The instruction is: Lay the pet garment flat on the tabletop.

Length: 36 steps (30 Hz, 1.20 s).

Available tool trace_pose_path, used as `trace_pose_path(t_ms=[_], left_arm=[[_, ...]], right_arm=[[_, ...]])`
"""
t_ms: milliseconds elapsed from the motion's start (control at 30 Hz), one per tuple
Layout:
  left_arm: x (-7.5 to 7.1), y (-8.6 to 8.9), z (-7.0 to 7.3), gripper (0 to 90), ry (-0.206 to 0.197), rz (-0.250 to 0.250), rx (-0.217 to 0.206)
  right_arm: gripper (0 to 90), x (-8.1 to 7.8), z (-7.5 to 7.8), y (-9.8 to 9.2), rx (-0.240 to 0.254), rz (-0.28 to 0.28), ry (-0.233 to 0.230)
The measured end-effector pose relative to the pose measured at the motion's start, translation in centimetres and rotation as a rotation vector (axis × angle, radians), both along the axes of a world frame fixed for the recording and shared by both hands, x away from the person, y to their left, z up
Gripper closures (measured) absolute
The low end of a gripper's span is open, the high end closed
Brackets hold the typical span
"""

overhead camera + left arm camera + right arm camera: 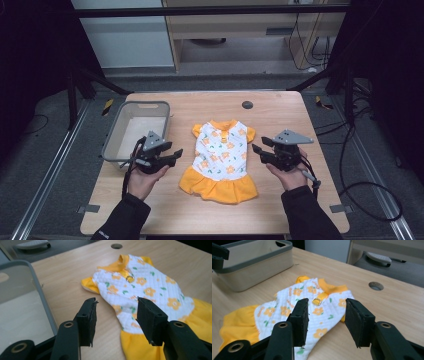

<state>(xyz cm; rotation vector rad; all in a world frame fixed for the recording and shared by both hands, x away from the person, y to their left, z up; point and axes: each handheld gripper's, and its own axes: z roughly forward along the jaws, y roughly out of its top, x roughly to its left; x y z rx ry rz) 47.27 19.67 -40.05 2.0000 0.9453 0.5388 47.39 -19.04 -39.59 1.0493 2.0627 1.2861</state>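
Note:
A small white dress (221,159) with orange flowers and a yellow collar, sleeves and skirt lies flat in the middle of the wooden table (280,210), collar toward the far side. My left gripper (176,153) hovers just left of the dress, its jaws open and pointing at it. In the left gripper view the open left gripper (116,306) frames the dress (145,282) with nothing between the pads. My right gripper (256,149) is just right of the dress, also open. In the right gripper view the empty right gripper (326,307) hangs over the dress (294,300).
A grey-rimmed plastic basket (111,140) stands at the table's left, just behind my left hand; its inside looks bare. A round cable hole (247,105) sits near the far edge. Bare wood lies in front of the dress and to its right.

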Motion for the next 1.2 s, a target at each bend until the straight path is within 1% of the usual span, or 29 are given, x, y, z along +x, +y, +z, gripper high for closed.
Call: trace_pose_path(t_ms=[33,67,133,167,267,300,367,400,433,533,567,600,667,800,900,933,1000,1033,1133,1200], left_arm=[[-0.3,0.1,-0.3,50.4,0.004,-0.006,0.006],[-0.7,0.2,-0.7,50.5,0.018,-0.014,0.006],[-1.2,0.4,-1.5,51.6,0.035,-0.018,0.008],[-1.4,0.5,-2.1,51.9,0.052,-0.023,0.009],[-1.9,0.4,-3.9,52.9,0.098,-0.035,0.021],[-2.0,0.3,-4.5,53.3,0.115,-0.038,0.026],[-2.0,0.1,-5.2,54.7,0.139,-0.047,0.039],[-1.9,-0.1,-5.8,55.3,0.16,-0.048,0.056],[-1.8,-0.3,-6.0,55.6,0.172,-0.052,0.06],[-1.6,-0.7,-6.8,57.3,0.199,-0.063,0.082],[-1.6,-0.9,-7.1,58.3,0.214,-0.066,0.086],[-1.6,-1.0,-7.3,59.0,0.222,-0.072,0.094],[-1.6,-1.3,-7.6,61.5,0.238,-0.08,0.123],[-1.7,-1.8,-8.0,67.8,0.257,-0.099,0.138],[-1.9,-2.2,-8.3,74.9,0.267,-0.108,0.16],[-1.9,-2.2,-8.3,76.8,0.267,-0.107,0.155],[-1.9,-2.1,-8.6,82.8,0.29,-0.111,0.144],[-1.8,-2.1,-8.5,85.6,0.293,-0.111,0.144],[-1.8,-2.0,-8.5,87.9,0.309,-0.115,0.137],[-1.9,-2.0,-8.5,88.6,0.311,-0.119,0.147]], right_arm=[[53.4,-0.6,-0.3,-0.1,0.0,0.009,0.013],[52.9,-0.9,-0.5,-0.1,-0.001,0.017,0.02],[53.0,-1.7,-1.1,-0.2,-0.013,0.02,0.044],[53.0,-1.9,-1.3,-0.3,-0.018,0.024,0.054],[53.6,-2.9,-2.9,-0.3,-0.037,0.031,0.086],[53.7,-3.1,-3.4,-0.3,-0.035,0.035,0.1],[55.2,-3.4,-4.3,-0.3,-0.037,0.043,0.121],[55.4,-3.5,-4.7,-0.3,-0.04,0.048,0.135],[55.7,-3.7,-5.5,-0.2,-0.052,0.052,0.149],[55.7,-4.0,-6.9,-0.1,-0.06,0.062,0.182],[56.0,-4.0,-7.3,-0.1,-0.061,0.064,0.194],[56.3,-4.1,-7.7,0.0,-0.068,0.066,0.213],[57.0,-4.1,-8.3,0.2,-0.079,0.073,0.229],[59.9,-4.1,-9.2,0.7,-0.106,0.087,0.268],[63.8,-4.0,-9.7,1.0,-0.116,0.103,0.293],[64.8,-4.0,-9.8,1.0,-0.121,0.107,0.298],[68.2,-4.1,-9.9,1.2,-0.12,0.115,0.321],[70.2,-4.1,-10.1,1.4,-0.13,0.118,0.328],[76.9,-4.1,-10.1,1.4,-0.128,0.124,0.337],[83.0,-4.0,-10.1,1.4,-0.128,0.13,0.341]])
